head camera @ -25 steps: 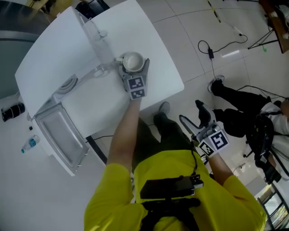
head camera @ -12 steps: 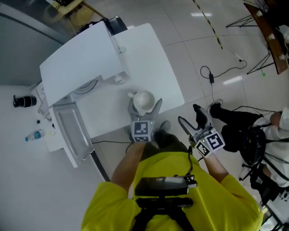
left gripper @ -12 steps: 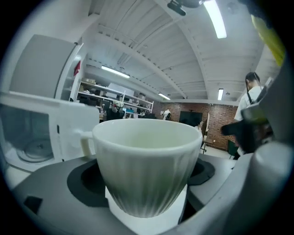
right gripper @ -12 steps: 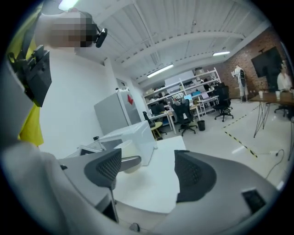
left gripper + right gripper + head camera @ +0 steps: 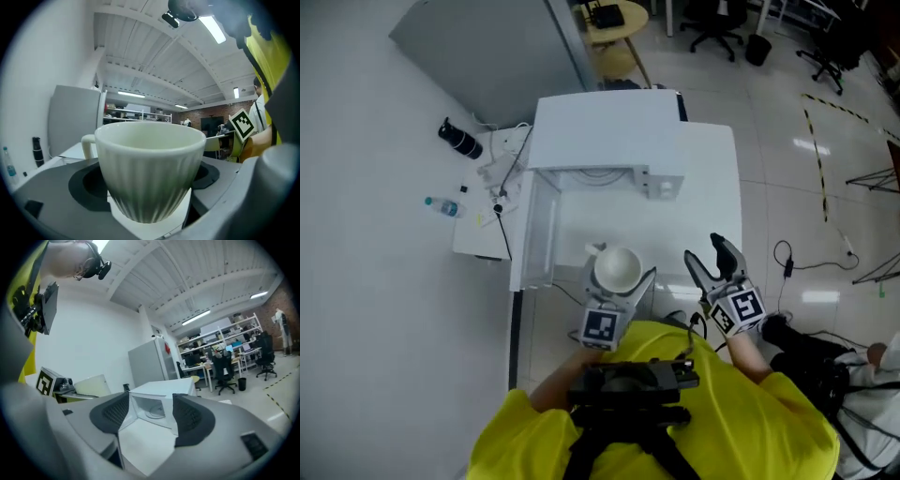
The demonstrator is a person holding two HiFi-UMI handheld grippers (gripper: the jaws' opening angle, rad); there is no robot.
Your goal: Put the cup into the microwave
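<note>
Pale floor (image 5: 375,281) fills the left of my head view, with a small bottle (image 5: 442,205) and a black cylinder (image 5: 461,141) lying on it beside the white table (image 5: 712,187). A second ago I was seeing that table at a slant; now it sits square ahead of me, and the microwave (image 5: 605,131) on it shows me its open mouth. Its door (image 5: 532,239) is swung out to the left, so the way in is free.

Further right is the main change: the cup (image 5: 617,268) was standing on the table, and now it is off it, carried high by the left gripper (image 5: 617,274). The jaws stand wide, their pads against the ribbed wall, and the cup is upright between them with its handle to the left. It sits close to my chest, in front of the open cavity and well short of it.

The right gripper (image 5: 709,255) has come up from down by the floor and now hovers just beside the cup, on its right. Its jaws are closing on nothing; through them I see only the cavity and its turntable.

I judge the lift done. What remains is the reach forward into the cavity.
</note>
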